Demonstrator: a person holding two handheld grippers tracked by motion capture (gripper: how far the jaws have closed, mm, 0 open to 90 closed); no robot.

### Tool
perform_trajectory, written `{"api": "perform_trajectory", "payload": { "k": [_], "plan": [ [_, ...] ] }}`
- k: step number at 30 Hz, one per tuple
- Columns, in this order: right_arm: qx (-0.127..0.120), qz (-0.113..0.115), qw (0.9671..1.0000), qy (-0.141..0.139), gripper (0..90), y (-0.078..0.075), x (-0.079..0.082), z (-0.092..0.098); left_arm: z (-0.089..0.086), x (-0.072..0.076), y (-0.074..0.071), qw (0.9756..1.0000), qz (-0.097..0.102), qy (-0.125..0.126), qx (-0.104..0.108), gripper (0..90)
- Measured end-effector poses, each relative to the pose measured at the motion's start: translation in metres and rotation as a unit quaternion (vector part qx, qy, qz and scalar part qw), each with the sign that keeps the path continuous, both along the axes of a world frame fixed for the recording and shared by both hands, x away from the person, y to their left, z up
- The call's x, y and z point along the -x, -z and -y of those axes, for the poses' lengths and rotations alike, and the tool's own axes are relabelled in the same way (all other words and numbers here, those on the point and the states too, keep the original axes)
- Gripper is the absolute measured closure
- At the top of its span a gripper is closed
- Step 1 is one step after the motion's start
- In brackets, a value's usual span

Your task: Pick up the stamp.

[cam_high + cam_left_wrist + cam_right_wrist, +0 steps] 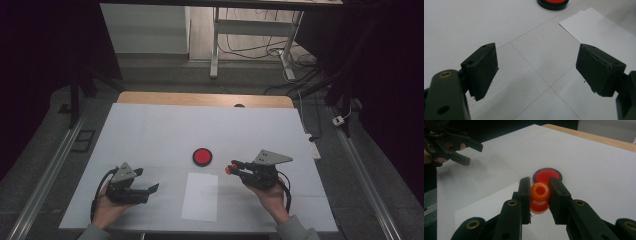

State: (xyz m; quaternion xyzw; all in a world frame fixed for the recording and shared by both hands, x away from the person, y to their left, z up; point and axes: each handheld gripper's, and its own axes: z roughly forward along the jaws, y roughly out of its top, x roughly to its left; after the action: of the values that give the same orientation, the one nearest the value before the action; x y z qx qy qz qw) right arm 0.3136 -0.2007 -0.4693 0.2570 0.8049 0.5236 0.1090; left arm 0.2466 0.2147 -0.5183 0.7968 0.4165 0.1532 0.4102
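Clearly glossy, the orange spool (539, 197) sits pinched between the right gripper (539, 195) fingers (525, 195).

I see a glossy orange spool (539, 196), ring-ended with a hollow core. It's pinched between my right fingers (524, 195), above the counter (150, 135), near the red disc (202, 156).

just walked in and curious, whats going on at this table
A person works at a white table with a gripper in each hand. The right gripper is shut on an orange spool-shaped piece, held near a round red pad and a sheet of paper. The left gripper is open, holding nothing.
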Motion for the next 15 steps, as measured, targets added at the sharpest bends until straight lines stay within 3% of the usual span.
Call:
{"api": "perform_trajectory", "payload": {
  "k": [15],
  "plan": [
    [-0.004, 0.0, 0.9998, -0.019, 72.0, 0.004, 0.0, -0.027, 0.002, 0.0, 0.0, 1.0, 0.001, 0.003, -0.001, 18.1]
  ]
}}
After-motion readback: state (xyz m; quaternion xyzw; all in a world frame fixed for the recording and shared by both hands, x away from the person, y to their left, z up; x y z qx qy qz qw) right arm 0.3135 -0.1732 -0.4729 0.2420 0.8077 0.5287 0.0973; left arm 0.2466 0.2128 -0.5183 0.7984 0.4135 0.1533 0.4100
